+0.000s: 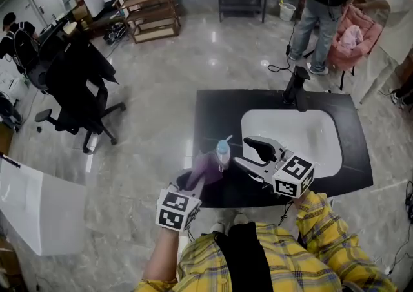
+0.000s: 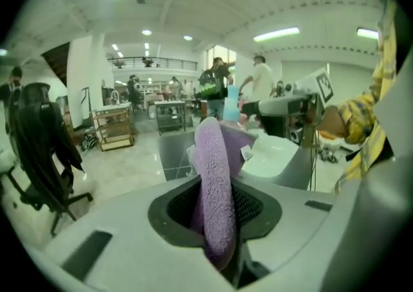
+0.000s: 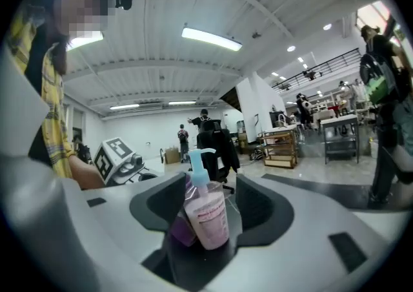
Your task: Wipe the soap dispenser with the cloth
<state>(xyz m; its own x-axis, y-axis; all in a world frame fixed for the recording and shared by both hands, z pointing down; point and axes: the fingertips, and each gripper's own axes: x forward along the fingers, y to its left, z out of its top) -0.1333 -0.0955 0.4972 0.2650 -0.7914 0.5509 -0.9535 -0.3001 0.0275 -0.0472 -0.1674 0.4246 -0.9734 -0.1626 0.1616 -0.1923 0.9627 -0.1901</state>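
Note:
My right gripper [image 1: 240, 153] is shut on the soap dispenser [image 1: 223, 152], a clear bottle of pink soap with a light blue pump. In the right gripper view the bottle [image 3: 208, 219] stands tilted between the right gripper's [image 3: 206, 201] jaws. My left gripper [image 1: 195, 185] is shut on a purple cloth [image 1: 205, 168], which hangs folded out of the left gripper [image 2: 219, 219] in its own view. The cloth [image 2: 216, 168] lies against the far side of the bottle, and a purple patch of cloth [image 3: 181, 229] shows behind the bottle. Both are over the counter's front left corner.
A black counter [image 1: 213, 116] holds a white sink [image 1: 322, 130] with a dark faucet [image 1: 297, 87] at its back. A black office chair [image 1: 77, 93] stands on the floor to the left. Wooden shelves [image 1: 151, 10], a person [image 1: 319, 6] and a pink chair [image 1: 352, 35] are farther back.

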